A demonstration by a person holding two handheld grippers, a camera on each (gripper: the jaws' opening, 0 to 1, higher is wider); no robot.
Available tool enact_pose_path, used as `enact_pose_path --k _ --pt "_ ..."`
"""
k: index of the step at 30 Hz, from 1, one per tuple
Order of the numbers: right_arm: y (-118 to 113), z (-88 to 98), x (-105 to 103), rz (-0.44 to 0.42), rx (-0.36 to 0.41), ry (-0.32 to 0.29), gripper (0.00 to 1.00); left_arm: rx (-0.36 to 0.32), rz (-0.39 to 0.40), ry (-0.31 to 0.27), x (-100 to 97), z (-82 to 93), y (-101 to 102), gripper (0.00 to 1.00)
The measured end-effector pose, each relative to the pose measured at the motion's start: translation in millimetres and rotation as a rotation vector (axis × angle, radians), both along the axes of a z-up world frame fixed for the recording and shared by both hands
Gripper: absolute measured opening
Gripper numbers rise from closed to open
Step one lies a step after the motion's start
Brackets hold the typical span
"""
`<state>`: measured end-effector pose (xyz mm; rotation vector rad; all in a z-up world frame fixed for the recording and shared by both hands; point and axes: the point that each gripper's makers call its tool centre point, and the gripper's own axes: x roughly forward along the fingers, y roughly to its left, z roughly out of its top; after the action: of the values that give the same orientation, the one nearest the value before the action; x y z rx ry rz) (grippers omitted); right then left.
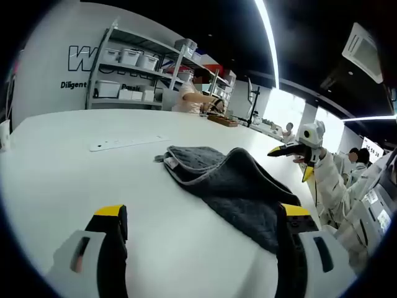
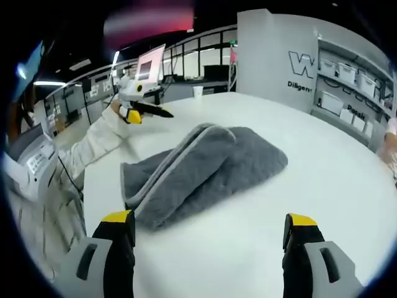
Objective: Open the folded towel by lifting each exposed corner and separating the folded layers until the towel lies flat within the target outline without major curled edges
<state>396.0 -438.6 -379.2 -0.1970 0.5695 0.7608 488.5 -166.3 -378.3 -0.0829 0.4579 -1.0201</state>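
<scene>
A: Going left to right in the left gripper view, what is there?

B: The left gripper (image 1: 201, 226) rises from the bottom edge with its jaws set wide apart and nothing between them. The white table (image 1: 74, 174) spreads out ahead of it. A flat white strip (image 1: 127, 143) lies on the table toward the far side. To the right of that lies the grey towel (image 1: 232, 186), still folded, with a pale trimmed edge on its near left side and a raised hump across the middle. Its right end reaches down beside the right-hand jaw. Farther right, the other gripper (image 1: 291, 151) is held above the table edge on a white sleeve (image 1: 329, 186).

A: And the right gripper view?

B: At the upper left the other gripper (image 2: 149, 110) hovers over the far part of the table, clear of the towel. The right gripper (image 2: 208, 239) stands at the bottom with its jaws wide apart and nothing held. The towel (image 2: 211, 167) lies on the table (image 2: 335, 180) just ahead of the jaws, nearer the left one, its layers stacked and one fold arching up. Shelves with bins (image 2: 350, 81) stand at the far right.
</scene>
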Motion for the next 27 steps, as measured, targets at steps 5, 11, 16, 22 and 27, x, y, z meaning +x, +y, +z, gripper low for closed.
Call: enact_pose_path --k 5,11,16,22,27 --pt "-9.6 7.4 26.3 -0.058 0.041 -0.018 0.98 0.004 -0.002 0.0 -1.3 -0.8 -0.6 0.99" --pt "-18.1 15.2 53.5 -0.108 0.041 -0.046 0.97 0.007 -0.004 0.001 -2.5 -1.4 -1.0 0.99" --pt "-24.1 19.9 82.4 -0.16 0.035 -0.063 0.97 0.01 -0.009 -0.001 -2.8 -1.1 -1.2 0.99" --pt "-23.7 24.9 115.9 -0.219 0.072 -0.08 0.92 0.014 -0.008 0.003 -2.5 -2.7 -0.6 0.99" --pt "-25.7 25.5 143.5 -0.264 0.074 -0.103 0.78 0.014 -0.008 0.006 -1.5 -2.7 -0.3 0.99"
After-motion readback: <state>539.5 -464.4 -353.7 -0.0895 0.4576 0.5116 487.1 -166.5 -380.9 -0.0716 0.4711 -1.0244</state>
